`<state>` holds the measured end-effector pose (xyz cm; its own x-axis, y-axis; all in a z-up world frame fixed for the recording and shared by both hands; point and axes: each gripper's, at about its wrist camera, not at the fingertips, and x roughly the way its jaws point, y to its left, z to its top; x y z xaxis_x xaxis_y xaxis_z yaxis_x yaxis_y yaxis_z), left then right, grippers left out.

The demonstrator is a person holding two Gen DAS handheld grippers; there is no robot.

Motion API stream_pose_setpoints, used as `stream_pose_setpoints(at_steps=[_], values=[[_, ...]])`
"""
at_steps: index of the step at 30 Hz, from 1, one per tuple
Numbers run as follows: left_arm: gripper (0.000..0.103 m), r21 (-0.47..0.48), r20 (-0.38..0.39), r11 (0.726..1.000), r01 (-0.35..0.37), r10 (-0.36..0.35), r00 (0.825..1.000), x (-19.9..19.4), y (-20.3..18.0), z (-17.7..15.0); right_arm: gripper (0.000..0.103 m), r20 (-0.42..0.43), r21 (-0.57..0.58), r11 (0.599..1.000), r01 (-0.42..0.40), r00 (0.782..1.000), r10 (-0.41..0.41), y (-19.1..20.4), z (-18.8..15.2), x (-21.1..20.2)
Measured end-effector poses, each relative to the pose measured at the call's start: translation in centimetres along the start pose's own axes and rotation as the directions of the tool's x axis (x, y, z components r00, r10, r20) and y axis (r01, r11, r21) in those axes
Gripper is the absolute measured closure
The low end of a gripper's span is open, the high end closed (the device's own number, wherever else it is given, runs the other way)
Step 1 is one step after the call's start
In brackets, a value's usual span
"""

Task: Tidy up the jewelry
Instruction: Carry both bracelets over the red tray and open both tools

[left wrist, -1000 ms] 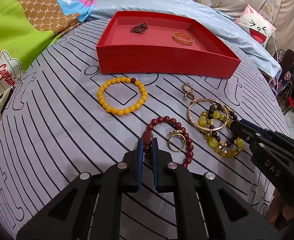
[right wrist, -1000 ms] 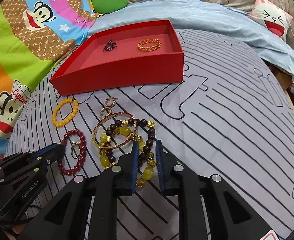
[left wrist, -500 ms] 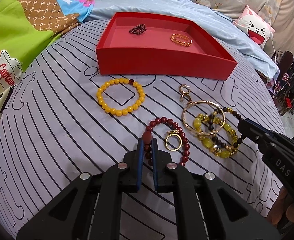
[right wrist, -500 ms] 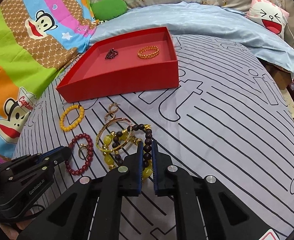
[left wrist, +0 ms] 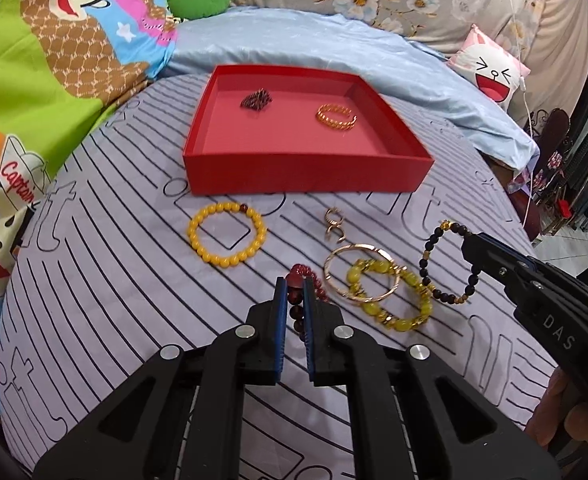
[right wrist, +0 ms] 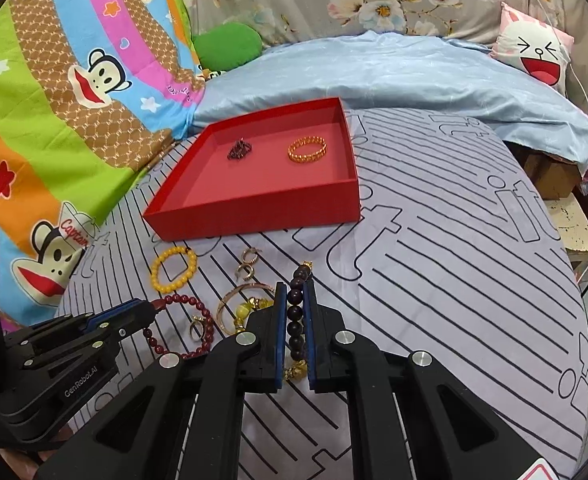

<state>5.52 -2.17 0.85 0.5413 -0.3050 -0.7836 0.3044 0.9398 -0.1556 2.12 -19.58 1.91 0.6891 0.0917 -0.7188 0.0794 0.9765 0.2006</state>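
**Both bracelets lifted clear**

Left wrist: left gripper (left wrist: 294,282) clamped the red bracelet (left wrist: 297,271), now raised off the sheet (left wrist: 106,280).

Right wrist: right gripper (right wrist: 295,286) had closed on the dark bracelet (right wrist: 295,316), freeing it from the pile. Box (right wrist: 254,216) next.

Left tongs (left wrist: 294,280) and right tongs (right wrist: 295,285) both clamped, pointing downward.

My feeds are bright and evenly lit, shadows soft; the source is possibly overhead. Fisheye bending curves the striped sheet (left wrist: 94,280) and blackens the corners. Slight blur softens the red tray (right wrist: 254,216) edges.
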Motion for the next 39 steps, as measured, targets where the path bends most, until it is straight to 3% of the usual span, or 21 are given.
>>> stream_pose_setpoints(at_steps=[11, 18, 26, 31, 39], values=[[0.095, 0.042, 0.074, 0.999, 0.019, -0.022, 0.997, -2.5, -0.8, 3.5, 0.095, 0.048, -0.013, 1.000, 0.009, 0.999, -0.009, -0.2, 2.3, -0.6], [0.095, 0.063, 0.137, 0.996, 0.055, -0.063, 0.989, -2.7, -0.9, 9.4, 0.095, 0.103, -0.030, 1.000, 0.006, 0.995, -0.003, 0.1, 6.9, 0.3], [0.095, 0.044, 0.183, 0.993, 0.108, -0.115, 0.976, -0.2, -0.1, 16.4, 0.095, 0.095, -0.011, 0.999, -0.052, 0.994, 0.053, 1.4, 12.4, 5.2], [0.095, 0.015, 0.157, 0.996, 0.092, -0.093, 0.983, 3.0, 1.0, 18.9, 0.095, 0.052, 0.028, 0.994, -0.105, 0.993, 0.103, 2.1, 13.9, 8.9], [0.095, -0.027, 0.051, 0.999, 0.035, -0.034, 0.998, 9.5, 3.4, 18.7, 0.095, -0.043, -0.006, 0.999, -0.046, 0.998, 0.045, 2.2, 13.6, 14.6]])
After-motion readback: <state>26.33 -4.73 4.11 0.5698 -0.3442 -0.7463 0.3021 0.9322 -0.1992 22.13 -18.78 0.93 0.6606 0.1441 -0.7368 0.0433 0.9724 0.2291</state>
